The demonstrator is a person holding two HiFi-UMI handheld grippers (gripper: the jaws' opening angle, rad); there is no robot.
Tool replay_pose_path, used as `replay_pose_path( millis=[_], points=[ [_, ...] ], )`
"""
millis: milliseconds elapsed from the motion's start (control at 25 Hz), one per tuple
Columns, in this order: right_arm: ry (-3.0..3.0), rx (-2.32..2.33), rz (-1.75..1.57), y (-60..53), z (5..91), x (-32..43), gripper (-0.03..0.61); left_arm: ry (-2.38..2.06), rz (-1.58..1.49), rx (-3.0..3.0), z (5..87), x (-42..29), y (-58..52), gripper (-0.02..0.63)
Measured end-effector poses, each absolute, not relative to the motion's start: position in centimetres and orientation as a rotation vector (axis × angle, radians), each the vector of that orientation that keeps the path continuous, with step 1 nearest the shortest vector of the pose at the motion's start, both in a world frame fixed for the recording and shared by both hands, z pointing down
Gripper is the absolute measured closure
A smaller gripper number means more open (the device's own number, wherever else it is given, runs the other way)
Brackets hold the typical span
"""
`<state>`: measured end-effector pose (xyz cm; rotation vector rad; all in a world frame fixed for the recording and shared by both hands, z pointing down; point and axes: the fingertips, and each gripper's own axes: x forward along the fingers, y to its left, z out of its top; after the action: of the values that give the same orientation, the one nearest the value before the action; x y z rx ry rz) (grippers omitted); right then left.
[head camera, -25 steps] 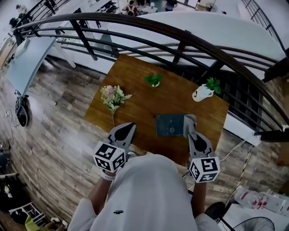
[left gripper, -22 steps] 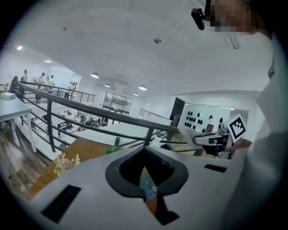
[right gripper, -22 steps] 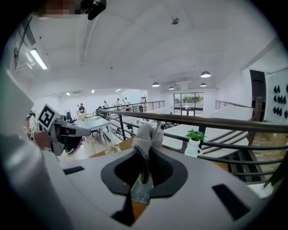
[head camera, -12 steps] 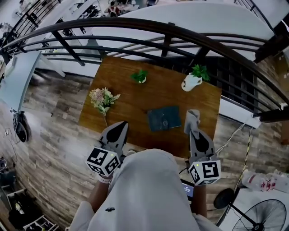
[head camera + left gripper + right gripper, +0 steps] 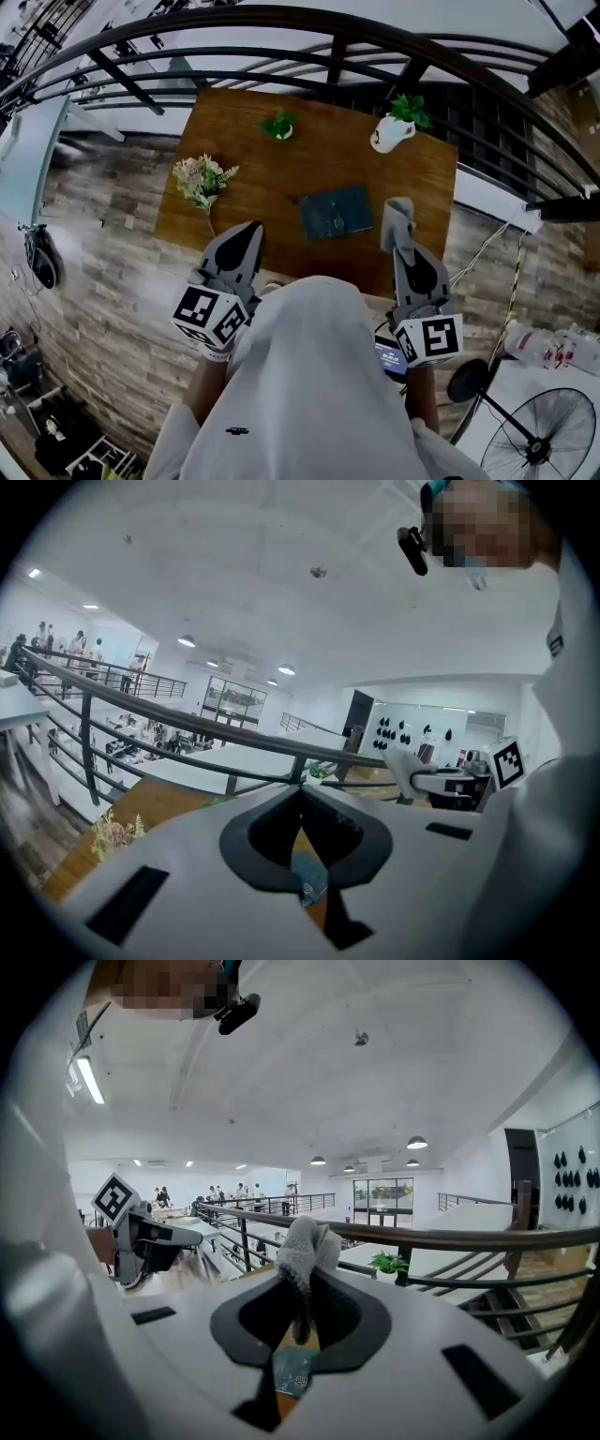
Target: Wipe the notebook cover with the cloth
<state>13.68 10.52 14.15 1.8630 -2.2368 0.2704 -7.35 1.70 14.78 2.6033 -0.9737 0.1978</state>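
Observation:
In the head view a dark grey notebook (image 5: pixel 336 213) lies flat near the middle of the brown wooden table (image 5: pixel 253 178). My right gripper (image 5: pixel 400 244) is to its right, shut on a pale grey cloth (image 5: pixel 397 218) that sticks out past the jaws and is clear of the notebook. The right gripper view shows the cloth (image 5: pixel 305 1246) clamped between the jaws, with the notebook (image 5: pixel 294 1372) below in the gap. My left gripper (image 5: pixel 252 230) hovers at the table's near edge, left of the notebook, shut with nothing in it. The left gripper view shows the jaws (image 5: pixel 302 789) closed.
A flower bunch (image 5: pixel 202 180) lies at the table's left. A small green plant (image 5: pixel 277 124) and a white potted plant (image 5: pixel 392 127) stand along the far edge. A dark railing (image 5: pixel 281 19) curves behind the table. A fan (image 5: pixel 534 441) stands at the lower right.
My right gripper has carried the cloth from the notebook's right edge off to its right, clear of the cover. The left gripper has stayed shut at the near edge.

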Motion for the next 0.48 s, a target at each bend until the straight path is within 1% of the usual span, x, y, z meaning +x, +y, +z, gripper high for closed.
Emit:
replay_pose_path(
  millis=[480],
  points=[
    [-2.253,1.792,0.295,8.8,14.7,12.7,0.543,-0.949,0.179,2.581,14.6,-6.9,1.4,0.595]
  ],
)
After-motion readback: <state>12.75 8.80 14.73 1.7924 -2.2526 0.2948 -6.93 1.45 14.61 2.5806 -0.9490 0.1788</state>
